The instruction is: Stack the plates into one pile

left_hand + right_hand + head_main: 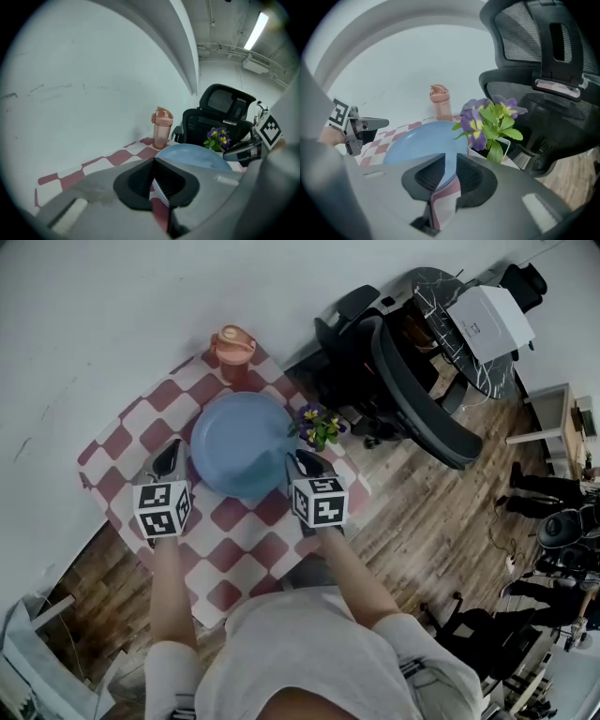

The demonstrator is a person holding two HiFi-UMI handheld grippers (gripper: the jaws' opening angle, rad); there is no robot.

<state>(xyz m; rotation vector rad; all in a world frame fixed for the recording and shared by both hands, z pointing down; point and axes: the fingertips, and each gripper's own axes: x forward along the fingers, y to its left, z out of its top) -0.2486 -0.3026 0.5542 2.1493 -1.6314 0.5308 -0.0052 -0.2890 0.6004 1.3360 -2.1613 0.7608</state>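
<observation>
The blue plate point(239, 446) lies on the checked tablecloth point(244, 549), between the two grippers. The left gripper point(169, 460) has its jaws together just beside the plate's left edge (nothing between them), while the right gripper point(305, 465) holds its jaws apart, the plate's right rim showing in the gap.

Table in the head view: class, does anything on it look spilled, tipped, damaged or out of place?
Nothing stands out. The blue plate lies flat on the checked cloth, the pink bottle stands upright with its lid on, and the potted flowers stand upright beside the plate. No spill or breakage shows.
</observation>
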